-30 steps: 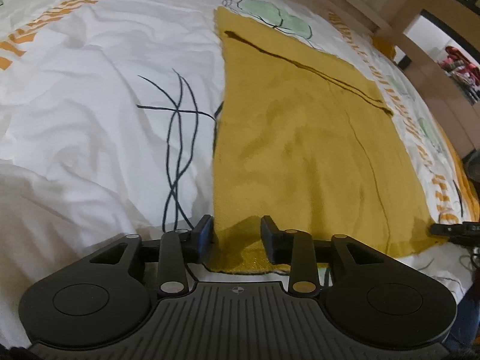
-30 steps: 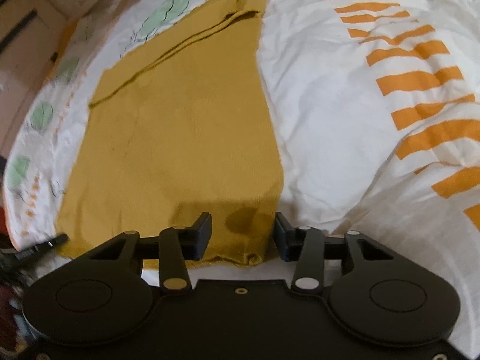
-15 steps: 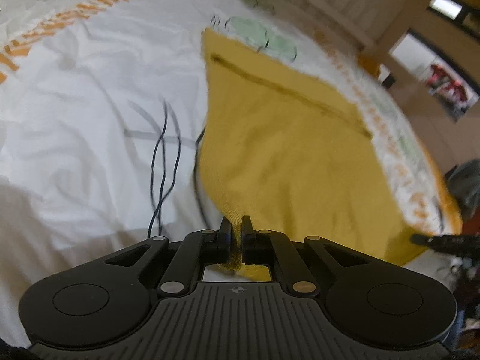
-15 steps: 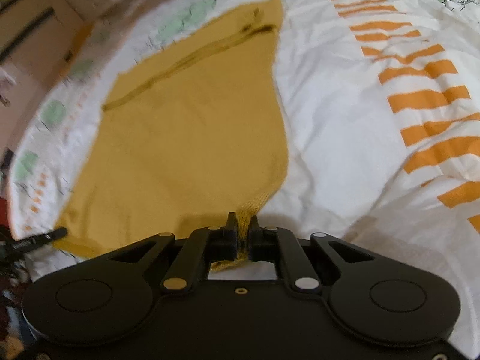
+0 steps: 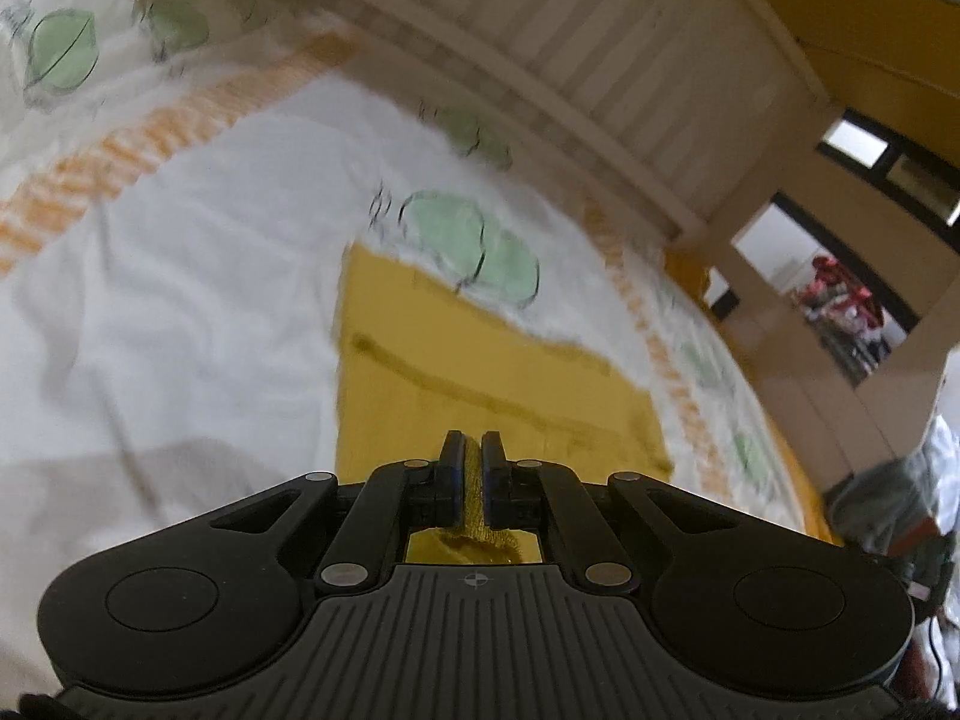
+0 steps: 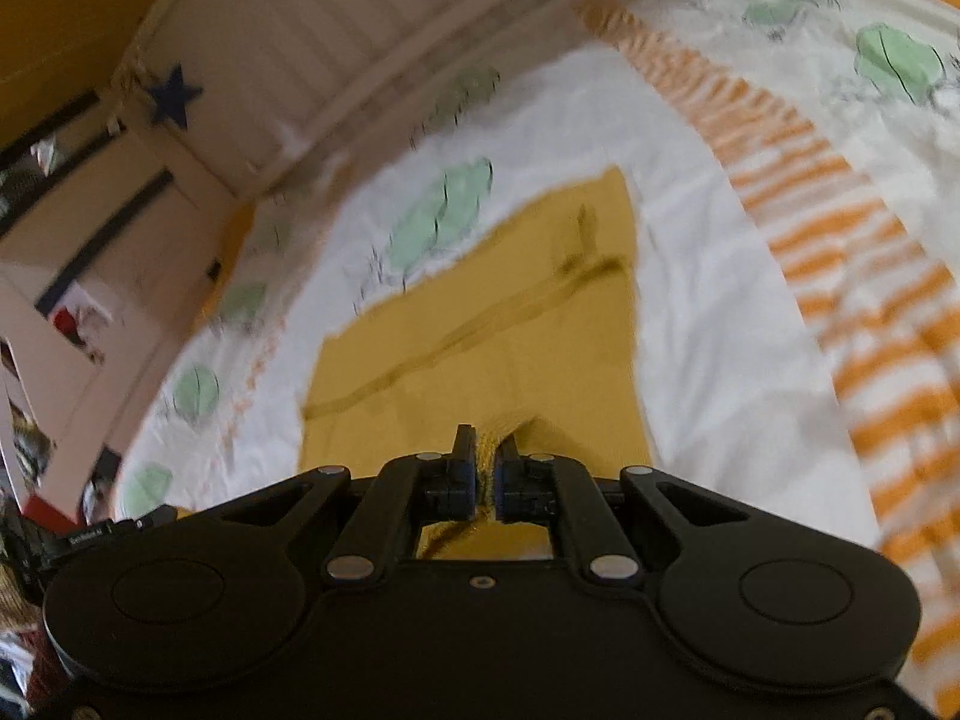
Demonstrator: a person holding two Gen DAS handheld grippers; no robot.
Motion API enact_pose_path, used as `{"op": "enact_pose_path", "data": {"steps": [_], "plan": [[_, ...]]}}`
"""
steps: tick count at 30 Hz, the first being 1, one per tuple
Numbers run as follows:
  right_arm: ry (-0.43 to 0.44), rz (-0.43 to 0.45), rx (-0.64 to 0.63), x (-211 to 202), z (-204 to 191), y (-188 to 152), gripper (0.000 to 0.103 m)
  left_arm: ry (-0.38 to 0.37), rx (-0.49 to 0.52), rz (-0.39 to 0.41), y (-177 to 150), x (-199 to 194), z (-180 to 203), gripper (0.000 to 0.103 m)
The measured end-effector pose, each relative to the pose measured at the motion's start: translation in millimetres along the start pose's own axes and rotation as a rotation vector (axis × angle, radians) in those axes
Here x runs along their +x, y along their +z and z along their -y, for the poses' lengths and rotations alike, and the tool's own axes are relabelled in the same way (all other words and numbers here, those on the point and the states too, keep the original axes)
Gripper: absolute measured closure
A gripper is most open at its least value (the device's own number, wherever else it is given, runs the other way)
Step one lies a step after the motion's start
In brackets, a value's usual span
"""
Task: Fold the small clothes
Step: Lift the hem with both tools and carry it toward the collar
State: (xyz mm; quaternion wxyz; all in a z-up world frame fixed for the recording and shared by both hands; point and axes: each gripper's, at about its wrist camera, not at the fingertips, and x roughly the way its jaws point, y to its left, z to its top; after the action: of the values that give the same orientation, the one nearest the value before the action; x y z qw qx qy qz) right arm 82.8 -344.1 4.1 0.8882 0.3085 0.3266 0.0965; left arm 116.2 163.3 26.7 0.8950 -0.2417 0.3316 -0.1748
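Each hand-held gripper (image 5: 473, 450) (image 6: 485, 450) pinches the yellow garment (image 5: 480, 384) over the bedsheet (image 5: 180, 276).

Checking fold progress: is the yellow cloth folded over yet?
Not yet. The cloth lies spread on the bed, its near edge pinched by left gripper and right gripper.

Both my wrist cams ride just behind their claws, angled down across the bed (image 5: 180, 300) toward the slatted headboard (image 5: 600, 60). Left cam sits off the yellow garment's (image 5: 480, 372) left near corner, right cam off its right. Both share the garment (image 6: 480, 330), the patterned sheet beyond and the headboard (image 6: 336, 18).
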Motion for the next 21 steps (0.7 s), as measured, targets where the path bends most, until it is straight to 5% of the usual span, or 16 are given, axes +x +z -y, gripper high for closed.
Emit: {"op": "enact_pose_path", "data": {"steps": [12,21], "plan": [[-0.02,0.109,0.033,86,27,93,0.091,0.024,-0.019,0.116,85,91,-11,0.098],[-0.095,0.086,0.114,173,63,132,0.091,0.113,-0.097,0.096,103,175,-42,0.098]]}}
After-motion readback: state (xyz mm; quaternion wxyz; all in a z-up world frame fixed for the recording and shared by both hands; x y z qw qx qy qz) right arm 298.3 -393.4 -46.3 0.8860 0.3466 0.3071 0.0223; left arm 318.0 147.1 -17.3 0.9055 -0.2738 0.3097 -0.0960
